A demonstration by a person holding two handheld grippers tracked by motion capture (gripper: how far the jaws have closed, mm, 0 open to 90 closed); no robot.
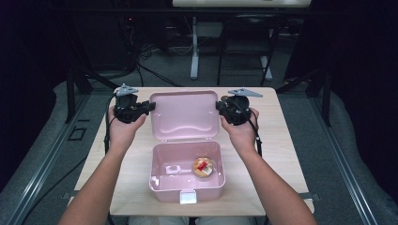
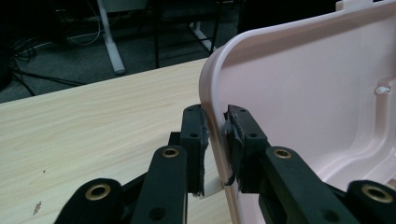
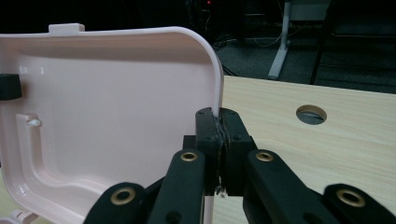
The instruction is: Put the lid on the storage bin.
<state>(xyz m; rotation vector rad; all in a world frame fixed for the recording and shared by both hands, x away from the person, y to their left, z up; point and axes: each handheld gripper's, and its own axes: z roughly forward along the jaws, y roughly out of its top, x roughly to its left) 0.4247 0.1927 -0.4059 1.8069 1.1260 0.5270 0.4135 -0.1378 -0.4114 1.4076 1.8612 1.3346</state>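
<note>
The pink lunch box (image 1: 187, 176) sits at the near middle of the worktop (image 1: 281, 140), its lid (image 1: 184, 115) swung up and back, and each side edge of that lid is taken by a gripper. On the left, the left gripper (image 1: 151, 107) straddles the lid's rim; in the left gripper view (image 2: 215, 144) a sliver of gap shows beside one pad, so I judge it barely seated; it should bite fully before the lid is moved. On the right, the right gripper (image 1: 218, 106) is clamped tight on the opposite rim, pads pressed together over the thin plastic (image 3: 219, 140). To bring the lid down well, both hands should swing together about the hinge, level, without twisting the box off its place; a small round wrapped snack (image 1: 203, 167) lies inside at the right. The hinge is hidden behind the lid; the front latch (image 1: 187, 197) glares white, its shape unclear; the snack's label is too small to read.
</note>
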